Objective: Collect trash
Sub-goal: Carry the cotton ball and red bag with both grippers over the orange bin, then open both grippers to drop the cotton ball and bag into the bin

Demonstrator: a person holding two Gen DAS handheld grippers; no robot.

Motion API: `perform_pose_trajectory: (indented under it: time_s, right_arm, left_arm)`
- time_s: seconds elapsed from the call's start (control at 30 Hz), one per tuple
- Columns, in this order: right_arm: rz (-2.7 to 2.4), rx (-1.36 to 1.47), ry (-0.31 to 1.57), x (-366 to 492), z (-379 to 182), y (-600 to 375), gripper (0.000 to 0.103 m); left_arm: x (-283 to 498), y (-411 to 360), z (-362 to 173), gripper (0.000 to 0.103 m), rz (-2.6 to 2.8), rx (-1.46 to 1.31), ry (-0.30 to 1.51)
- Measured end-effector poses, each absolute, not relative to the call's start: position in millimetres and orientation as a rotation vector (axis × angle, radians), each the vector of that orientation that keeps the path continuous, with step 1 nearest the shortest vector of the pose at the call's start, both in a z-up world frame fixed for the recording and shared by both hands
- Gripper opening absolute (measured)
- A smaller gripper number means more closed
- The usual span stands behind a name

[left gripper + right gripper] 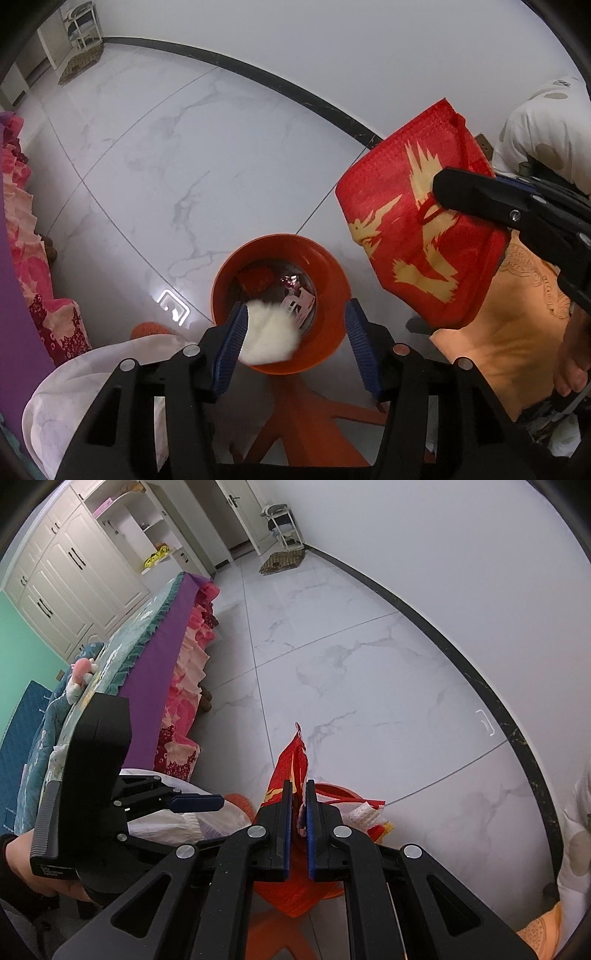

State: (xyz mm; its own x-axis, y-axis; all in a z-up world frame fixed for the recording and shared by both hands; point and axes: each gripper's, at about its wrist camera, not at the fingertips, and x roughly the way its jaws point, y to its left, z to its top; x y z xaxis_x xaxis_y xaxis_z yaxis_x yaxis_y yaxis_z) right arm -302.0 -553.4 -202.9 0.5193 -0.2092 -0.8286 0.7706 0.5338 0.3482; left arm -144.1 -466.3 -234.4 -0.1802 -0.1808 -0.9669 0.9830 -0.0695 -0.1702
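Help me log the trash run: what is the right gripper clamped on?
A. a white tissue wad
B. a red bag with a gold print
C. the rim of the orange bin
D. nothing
B: the right gripper is shut on the red bag, which hangs beside the orange bin.

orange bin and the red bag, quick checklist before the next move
1. Left gripper open over the bin: ok.
2. White wad clear of the left fingers: cannot tell, it lies against one pad at the bin's rim.
3. Wad fully inside the bin: not ok, it overlaps the rim.
4. Right gripper shut on the red bag: ok.
5. Bag clear of the bin mouth: ok in the left view.
6. Room left in the bin: ok, only a few scraps at the bottom.
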Motion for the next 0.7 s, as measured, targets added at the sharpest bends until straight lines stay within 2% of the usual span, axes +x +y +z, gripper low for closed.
perform_pose_trajectory:
  time_s: [0.37,0.4,0.57,0.7]
  right_arm:
    - [-0.645,0.783,0.839,-287.9,-208.1,-551.3,0.007]
    - [-0.638,0.783,0.844,-286.7,-209.8,-552.4,0.01]
    - [-0.618,0.788,0.867,-276.4,-218.0,-555.0,0.011]
    - [-0.605,0.781,0.888,-268.1,-219.5,-555.2,0.019]
  left_arm:
    - [-130.7,-458.7,-216.4,0.057,-1.402,0.961,1.156]
    - [-130.0,-458.5,-216.4,0.057,-1.4,0.961,1.154]
    - [-124.6,-456.9,-216.3,0.057,-1.39,0.952,1.157]
    - [-120.8,-455.2,-216.7,0.057,-1.379,0.947,1.162]
